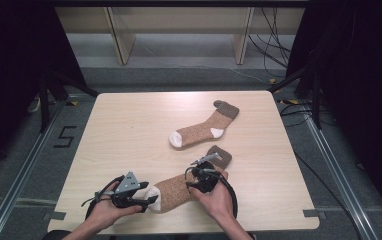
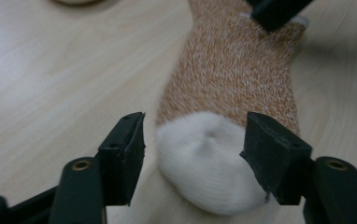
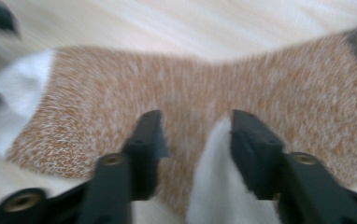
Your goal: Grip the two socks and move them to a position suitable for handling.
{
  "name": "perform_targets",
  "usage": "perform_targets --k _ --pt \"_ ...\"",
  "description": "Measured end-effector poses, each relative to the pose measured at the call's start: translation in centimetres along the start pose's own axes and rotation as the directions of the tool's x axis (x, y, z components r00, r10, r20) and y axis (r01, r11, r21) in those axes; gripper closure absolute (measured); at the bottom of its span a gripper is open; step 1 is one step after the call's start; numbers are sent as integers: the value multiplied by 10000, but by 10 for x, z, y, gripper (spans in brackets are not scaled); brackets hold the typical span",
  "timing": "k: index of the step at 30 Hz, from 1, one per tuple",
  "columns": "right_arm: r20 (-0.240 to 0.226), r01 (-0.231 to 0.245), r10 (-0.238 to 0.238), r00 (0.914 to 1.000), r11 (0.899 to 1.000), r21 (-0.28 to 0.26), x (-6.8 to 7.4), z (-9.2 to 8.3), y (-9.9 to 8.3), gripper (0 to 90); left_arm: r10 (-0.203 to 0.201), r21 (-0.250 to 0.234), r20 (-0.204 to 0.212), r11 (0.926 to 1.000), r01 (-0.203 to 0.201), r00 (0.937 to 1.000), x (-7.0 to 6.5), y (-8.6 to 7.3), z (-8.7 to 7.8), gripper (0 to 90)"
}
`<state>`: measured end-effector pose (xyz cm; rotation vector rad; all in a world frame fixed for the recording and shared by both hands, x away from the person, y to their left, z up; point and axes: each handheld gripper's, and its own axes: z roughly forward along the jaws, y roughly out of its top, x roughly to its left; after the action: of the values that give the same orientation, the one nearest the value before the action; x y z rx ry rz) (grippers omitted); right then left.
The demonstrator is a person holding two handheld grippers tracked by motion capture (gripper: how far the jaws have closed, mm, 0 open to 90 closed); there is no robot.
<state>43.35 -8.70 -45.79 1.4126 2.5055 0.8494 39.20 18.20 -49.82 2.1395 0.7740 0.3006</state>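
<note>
Now my left gripper (image 2: 193,140) has jaws apart round the near sock (image 1: 176,187)'s white toe, not pinching; right gripper (image 3: 195,135) gapes over its heel. Second sock (image 1: 204,131) lies farther back, mid table (image 1: 129,125).

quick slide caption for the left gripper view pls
Left gripper open, its fingers flanking the white toe of the near sock on the wooden table.

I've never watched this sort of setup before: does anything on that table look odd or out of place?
Nothing stands out. Two matching socks lie flat and apart on the table: the far sock alone mid-table, the near sock between the left gripper at its white toe and the right gripper at its heel.
</note>
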Motion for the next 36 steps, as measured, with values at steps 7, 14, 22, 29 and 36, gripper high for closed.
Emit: perform_targets --k 7,14,22,29,36 --pt "2054 -33 194 9785 9969 -782 -83 -18 33 469 -107 465 -128 9989 113 9999 8 0 3 474" --pt "1713 -335 388 9844 9989 -336 -130 8 34 433 -354 580 -47 9977 356 9994 12 0 7 476" --pt "1278 -583 603 9900 9981 -193 -133 13 31 511 -470 653 -110 9967 476 9988 16 -1 7 476" --pt "1290 -396 391 9909 9992 18 -131 12 30 710 -611 750 -124 9953 619 9981 21 0 7 520" --pt "1264 -431 419 9911 9990 67 -127 7 25 791 -452 957 -198 9943 469 9988 29 4 7 659"
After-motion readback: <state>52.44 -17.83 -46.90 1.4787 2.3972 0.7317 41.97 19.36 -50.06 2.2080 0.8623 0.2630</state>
